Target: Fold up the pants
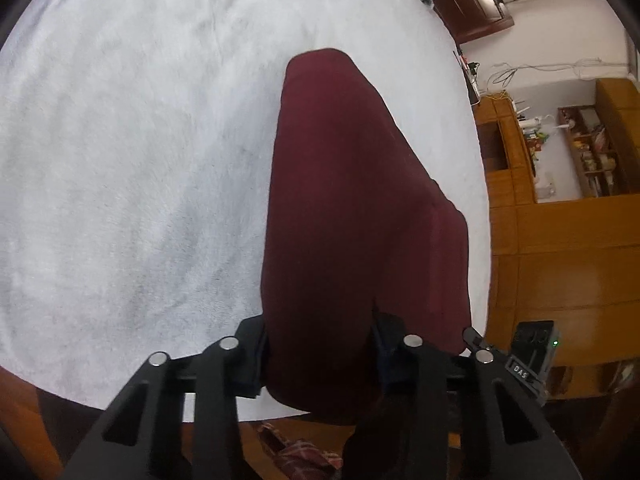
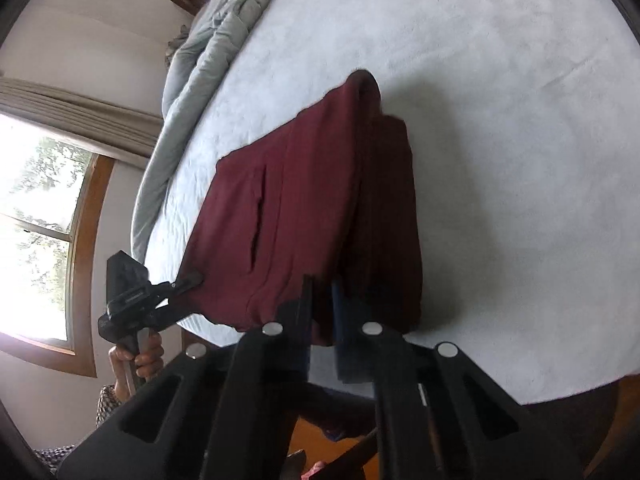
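Note:
Dark red pants (image 1: 340, 208) lie partly folded on a white bed cover (image 1: 120, 140), stretched away from me. My left gripper (image 1: 320, 344) is shut on the near edge of the pants. In the right wrist view the pants (image 2: 296, 200) show a pocket slit and a folded layer on the right. My right gripper (image 2: 322, 300) is shut on their near edge. The left gripper (image 2: 188, 280) shows there at the left, clamping the pants' corner.
A grey quilt (image 2: 200, 60) is bunched along the bed's far side. A window (image 2: 36, 220) is at the left. Wooden cabinets and shelves (image 1: 560, 200) stand beside the bed. The bed's near edge is just under both grippers.

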A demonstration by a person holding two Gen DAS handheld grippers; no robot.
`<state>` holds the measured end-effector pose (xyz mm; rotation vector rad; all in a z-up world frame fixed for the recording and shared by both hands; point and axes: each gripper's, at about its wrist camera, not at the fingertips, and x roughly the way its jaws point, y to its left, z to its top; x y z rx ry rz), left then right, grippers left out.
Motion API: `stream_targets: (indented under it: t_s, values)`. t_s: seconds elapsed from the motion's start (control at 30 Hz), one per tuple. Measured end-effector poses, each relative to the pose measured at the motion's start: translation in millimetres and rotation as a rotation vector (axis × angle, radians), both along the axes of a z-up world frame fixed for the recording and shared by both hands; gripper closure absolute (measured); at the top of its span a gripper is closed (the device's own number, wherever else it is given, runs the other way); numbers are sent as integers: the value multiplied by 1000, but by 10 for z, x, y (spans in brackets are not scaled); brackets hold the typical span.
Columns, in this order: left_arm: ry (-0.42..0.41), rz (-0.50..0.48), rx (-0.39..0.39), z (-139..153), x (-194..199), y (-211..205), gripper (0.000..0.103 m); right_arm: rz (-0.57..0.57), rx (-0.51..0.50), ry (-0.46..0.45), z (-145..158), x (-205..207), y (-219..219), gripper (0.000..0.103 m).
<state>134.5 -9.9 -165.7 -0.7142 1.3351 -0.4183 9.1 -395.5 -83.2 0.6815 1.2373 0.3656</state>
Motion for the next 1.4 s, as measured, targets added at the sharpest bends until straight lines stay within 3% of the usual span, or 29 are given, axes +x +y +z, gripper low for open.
stream_targets:
  t_s: [0.1, 0.17, 0.3, 0.4, 0.47, 0.6, 0.7, 0.8, 0.87, 1.13, 1.17, 1.27, 1.33, 1.4]
  values:
    - [9, -34, 61, -203, -28, -54, 62, -2, -21, 58, -155, 18, 63, 95]
    - [10, -28, 61, -289, -54, -34, 61, -5, -4, 60, -192, 8, 58, 94]
    - [-5, -23, 60, -162, -88, -12, 51, 24, -42, 12, -32, 14, 72, 83]
    - [-36, -39, 113, -17, -136, -17, 43, 32, -89, -22, 118, 3, 61, 74]
    - [-48, -57, 146, 63, -126, -105, 37, 30, -86, -21, 154, -11, 44, 58]
    - [-87, -84, 188, 184, -209, -207, 26, 47, -65, -18, 135, -97, 92, 55]
    - [-97, -99, 218, 207, -207, -270, 25, 53, -25, -3, 41, -125, 154, 55]
    - [-81, -100, 222, 178, -164, -400, 25, 69, -11, 5, -42, -87, 269, 57]
    - [-73, -95, 214, 165, -151, -415, 25, 66, -13, 4, -72, -61, 327, 72]
    - [-81, -88, 213, 168, -143, -404, 19, 29, 1, -92, 184, -81, 156, 94]
    - [-84, -84, 215, 164, -138, -397, 19, 33, -25, -82, 176, -86, 131, 103]
    - [-71, -88, 228, 141, -113, -421, 19, 14, -89, -29, 21, -113, 58, 103]
    - [-60, -79, 221, 129, -108, -433, 19, -8, -60, -5, -77, -162, -5, 103]
    - [-59, -77, 215, 129, -102, -439, 19, -12, 4, -8, -104, -183, -39, 95]
